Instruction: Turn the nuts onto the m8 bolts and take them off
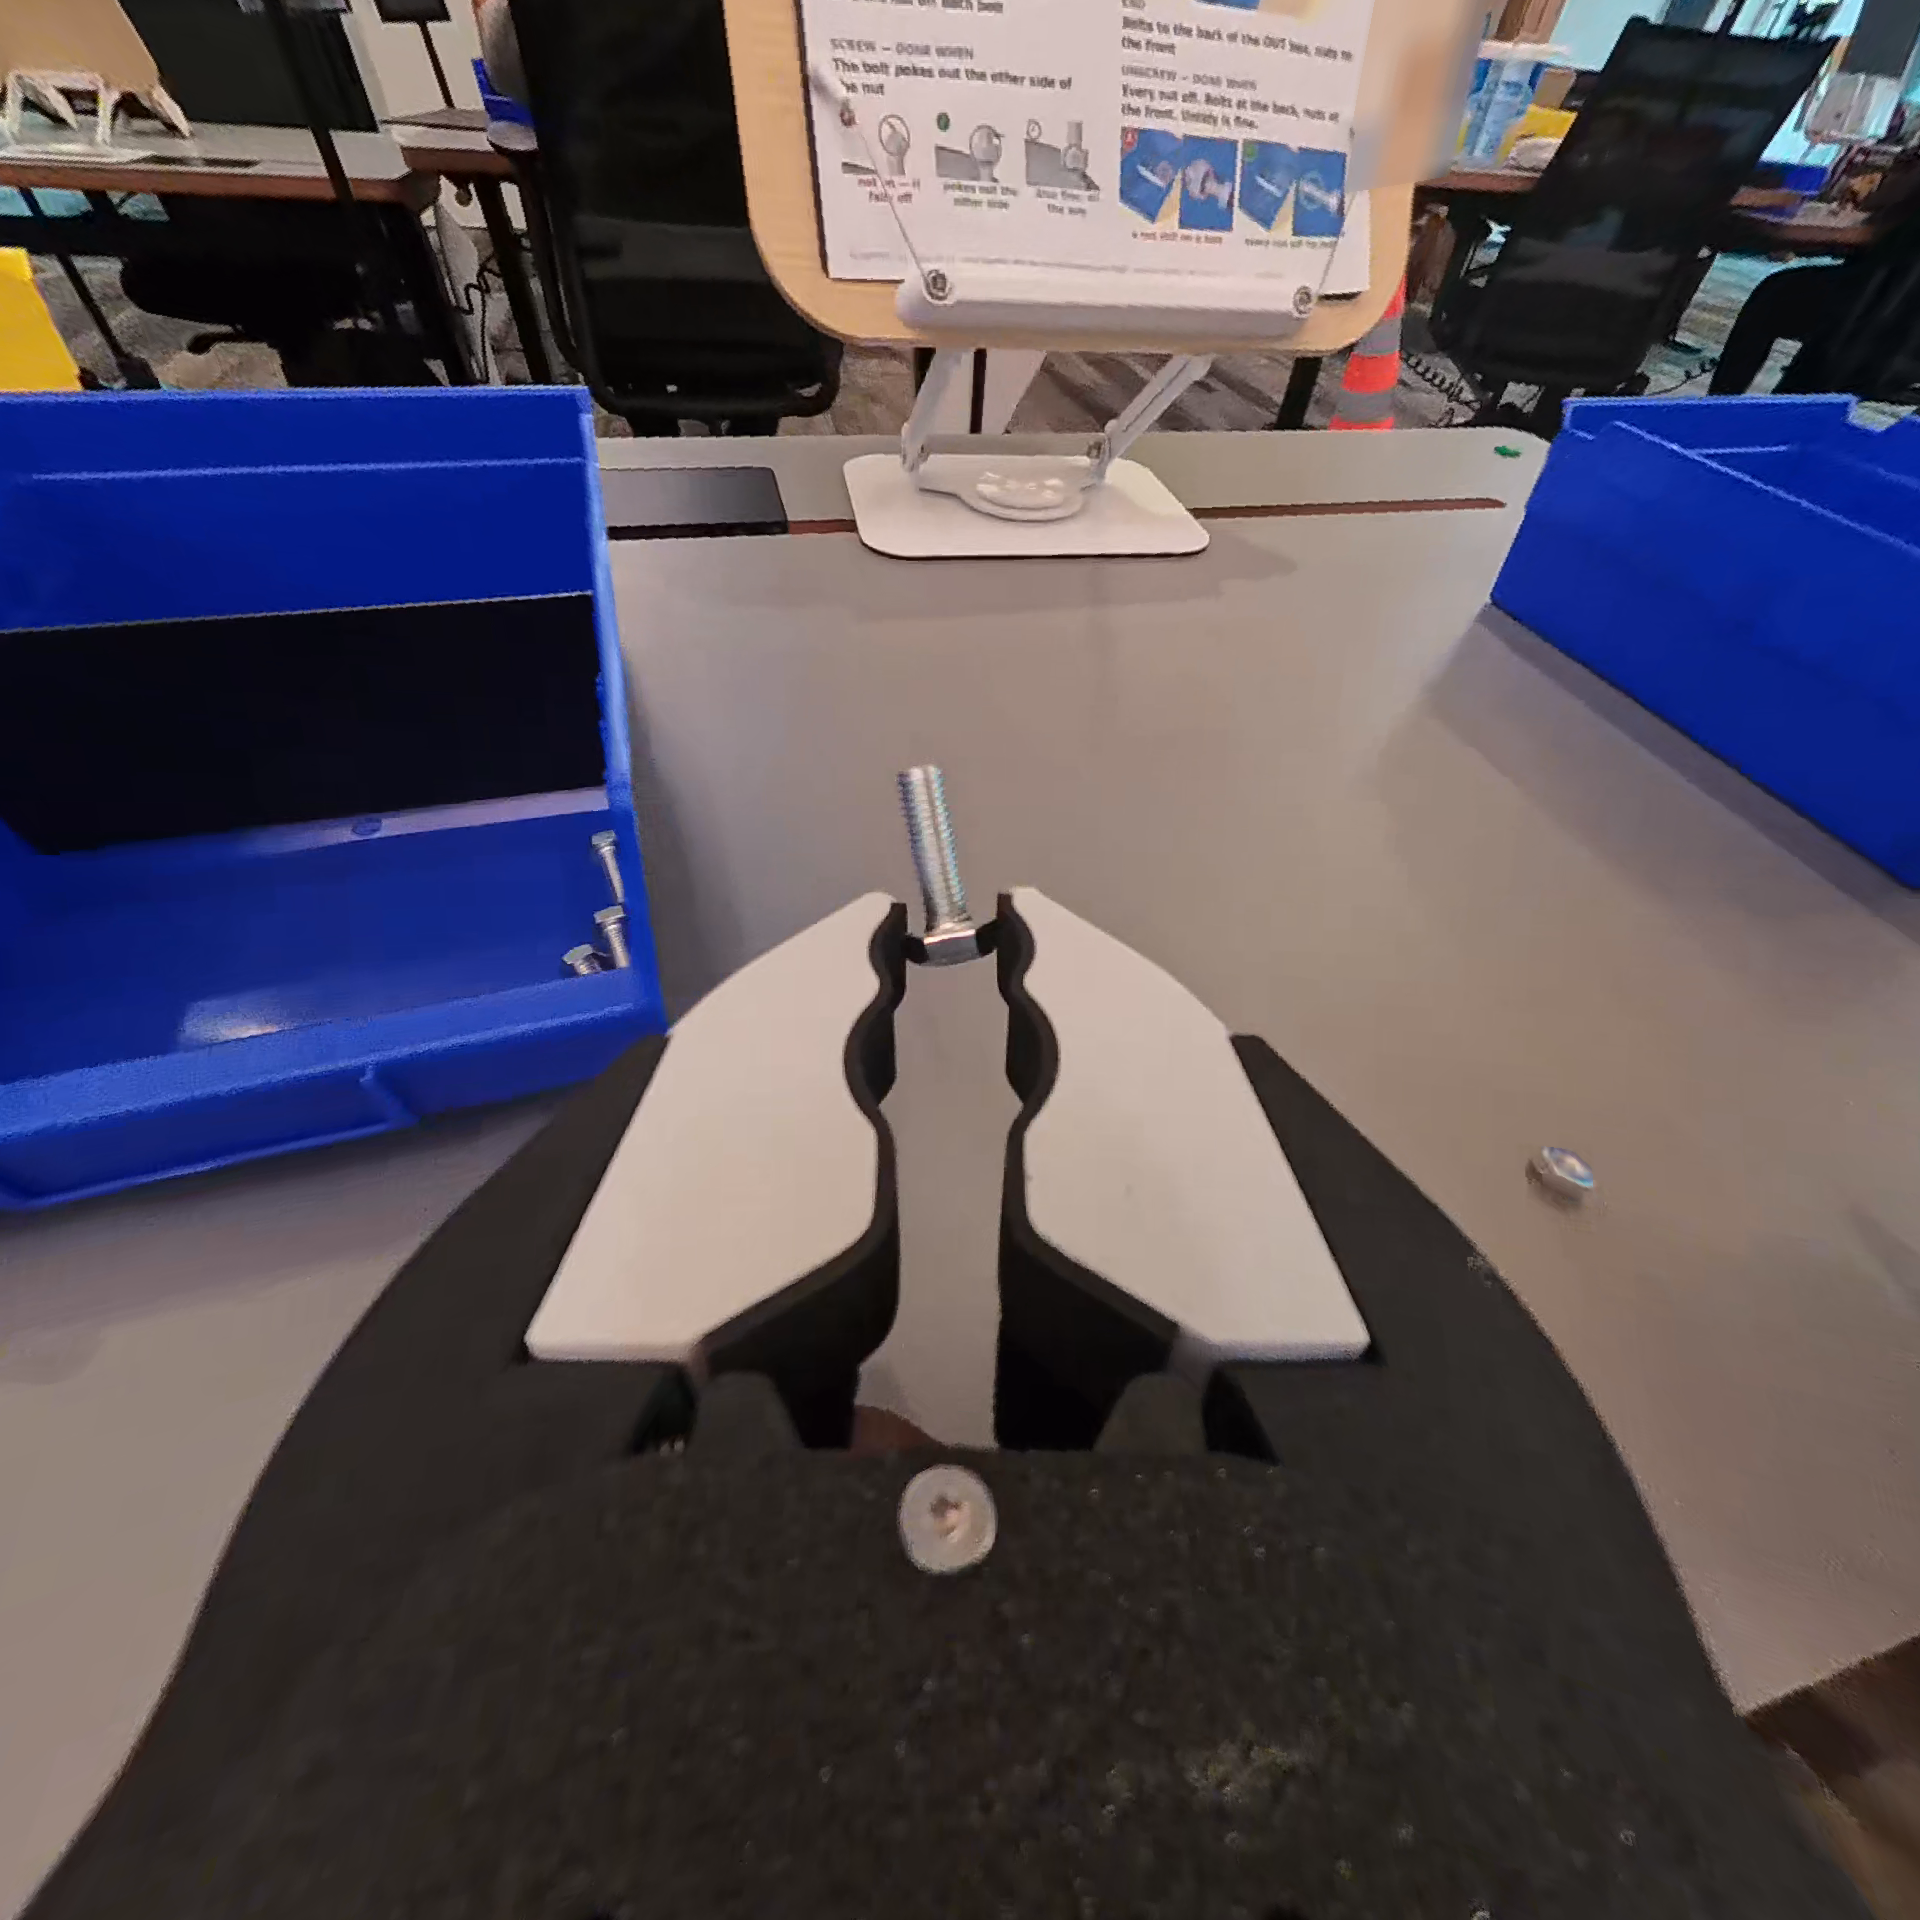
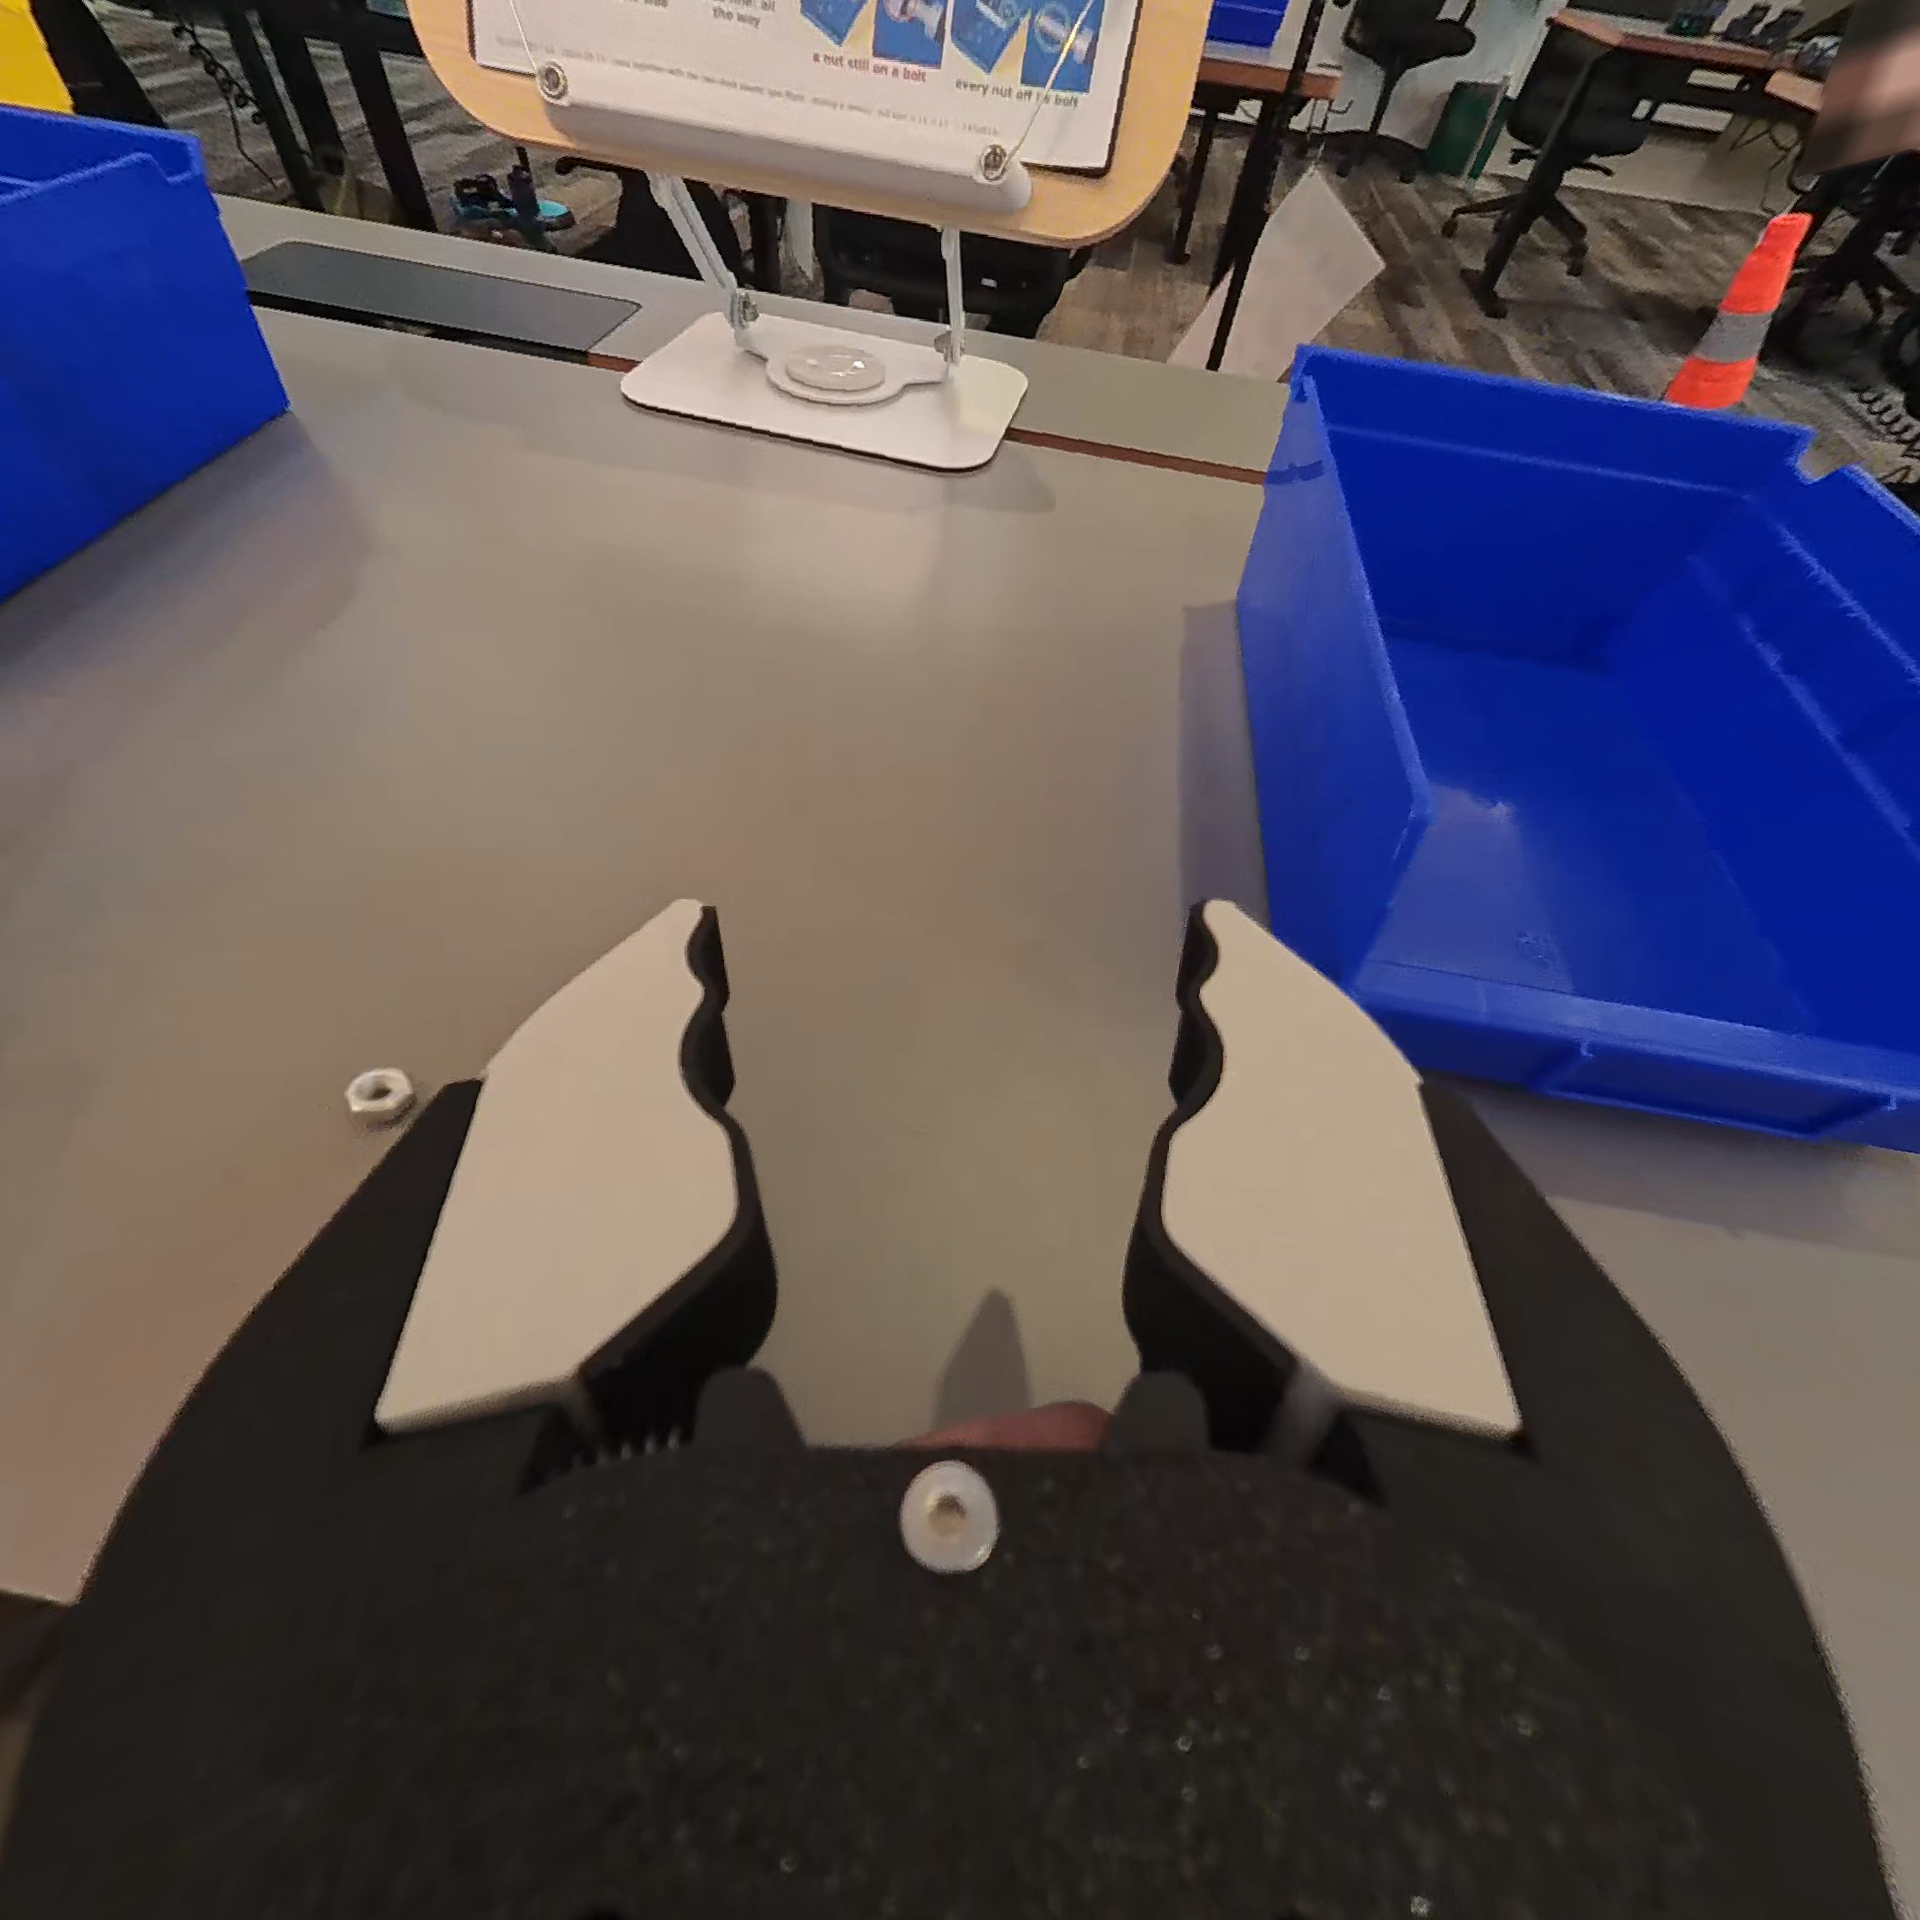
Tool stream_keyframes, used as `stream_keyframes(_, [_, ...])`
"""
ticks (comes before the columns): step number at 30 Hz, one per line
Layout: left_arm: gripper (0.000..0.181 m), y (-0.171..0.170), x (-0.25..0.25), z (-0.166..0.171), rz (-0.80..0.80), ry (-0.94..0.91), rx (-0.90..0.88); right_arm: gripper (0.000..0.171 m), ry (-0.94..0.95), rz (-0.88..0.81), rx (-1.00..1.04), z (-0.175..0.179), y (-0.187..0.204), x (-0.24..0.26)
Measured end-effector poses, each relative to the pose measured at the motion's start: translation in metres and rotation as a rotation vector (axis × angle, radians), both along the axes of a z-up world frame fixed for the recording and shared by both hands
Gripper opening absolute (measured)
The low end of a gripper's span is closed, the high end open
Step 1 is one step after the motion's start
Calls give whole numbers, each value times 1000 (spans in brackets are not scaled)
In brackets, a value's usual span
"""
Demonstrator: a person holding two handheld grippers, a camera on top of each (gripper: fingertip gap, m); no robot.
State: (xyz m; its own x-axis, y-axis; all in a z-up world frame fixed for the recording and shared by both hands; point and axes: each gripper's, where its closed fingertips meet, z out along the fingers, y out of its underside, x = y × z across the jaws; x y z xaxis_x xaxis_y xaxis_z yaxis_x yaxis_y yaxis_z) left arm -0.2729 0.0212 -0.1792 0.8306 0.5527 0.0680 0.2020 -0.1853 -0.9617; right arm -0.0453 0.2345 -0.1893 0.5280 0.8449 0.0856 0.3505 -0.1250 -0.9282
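Note:
My left gripper (image 1: pixel 948 933) is shut on the hex head of a silver bolt (image 1: pixel 934 844), whose threaded shank points forward and up above the grey table (image 1: pixel 1143 727). A loose silver nut (image 1: pixel 1561 1172) lies on the table to the right of the left gripper. The same nut (image 2: pixel 380 1097) shows in the right wrist view, just left of my right gripper's left finger. My right gripper (image 2: pixel 951 925) is open and empty above the table. Several more bolts (image 1: pixel 608 920) lie in the right corner of the left blue bin (image 1: pixel 312 1049).
A second blue bin (image 2: pixel 1590 748) stands at the right, with nothing showing inside; it also shows in the left wrist view (image 1: pixel 1725 613). A stand with an instruction sheet (image 1: pixel 1039 499) sits at the back middle of the table. Chairs, desks and an orange cone are beyond.

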Motion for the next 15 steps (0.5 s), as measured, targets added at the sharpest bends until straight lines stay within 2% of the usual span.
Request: stream_keyframes(15, [16, 5, 9, 0, -44, 0, -16, 81, -29, 35, -24, -1, -9, -4])
